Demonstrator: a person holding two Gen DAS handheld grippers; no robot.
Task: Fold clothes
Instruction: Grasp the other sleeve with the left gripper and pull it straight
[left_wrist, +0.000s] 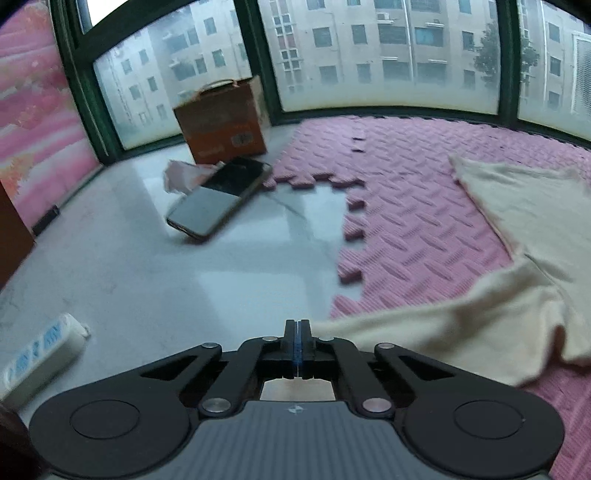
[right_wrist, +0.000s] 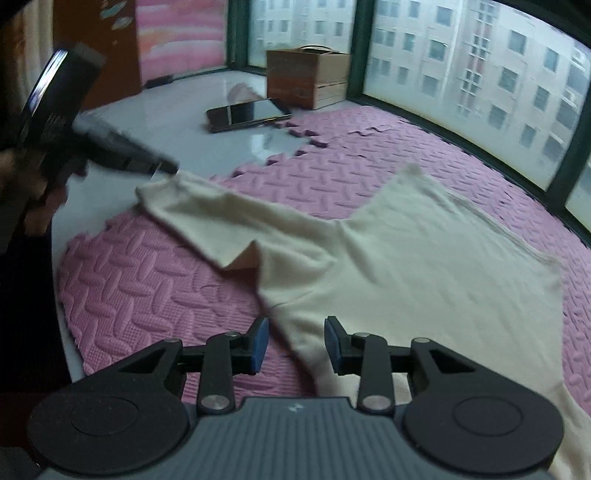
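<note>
the cream garment lies spread on the pink foam mat, body flat toward the window side and one sleeve stretched out to the left, its end reaching off the mat's edge over the pale tiled floor. the left gripper has its fingers pressed together with no gap. in the right wrist view the sleeve end runs up to its tip, and in the left wrist view the cloth meets the closed fingers from the right, but whether fabric is actually pinched between them cannot be told. the right gripper hovers low over the near edge of the garment with its blue-padded fingers apart; the cloth's edge shows in the gap, and the pads are not touching it. on the bare floor beyond the mat's jigsaw edge lies a dark phone, with a brown cardboard box behind it by the window. a white pack with blue print sits on the floor at the left.
</note>
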